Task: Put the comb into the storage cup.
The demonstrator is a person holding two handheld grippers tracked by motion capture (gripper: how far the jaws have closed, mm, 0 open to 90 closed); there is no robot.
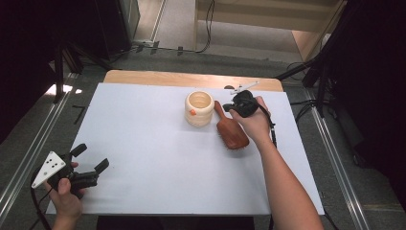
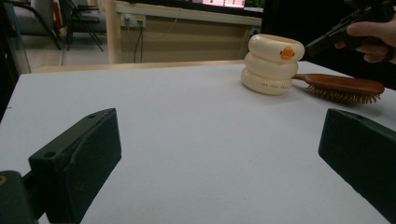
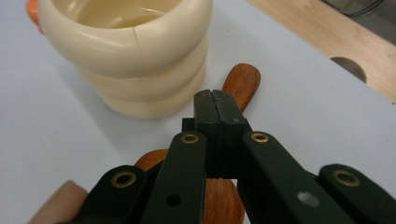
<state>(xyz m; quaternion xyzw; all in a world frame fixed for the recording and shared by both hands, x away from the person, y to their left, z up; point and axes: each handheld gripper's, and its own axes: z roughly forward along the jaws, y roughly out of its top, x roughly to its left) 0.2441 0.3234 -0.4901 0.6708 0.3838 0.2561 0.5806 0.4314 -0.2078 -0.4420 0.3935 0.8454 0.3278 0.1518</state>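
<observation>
Hairbrush (image 1: 231,131) right of centre frame on counter (image 1: 143,143), beside cup (image 1: 199,108). Right tongs (image 3: 215,100) clenched empty over its handle; left tongs (image 1: 93,158) released. I judge it stiff, light wood; grip the narrow handle.

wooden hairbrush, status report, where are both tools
Right tool shut, empty, above the brown wooden hairbrush's handle. Left tool open, far off at table's near left. Cream ringed duck cup close beside handle.
</observation>
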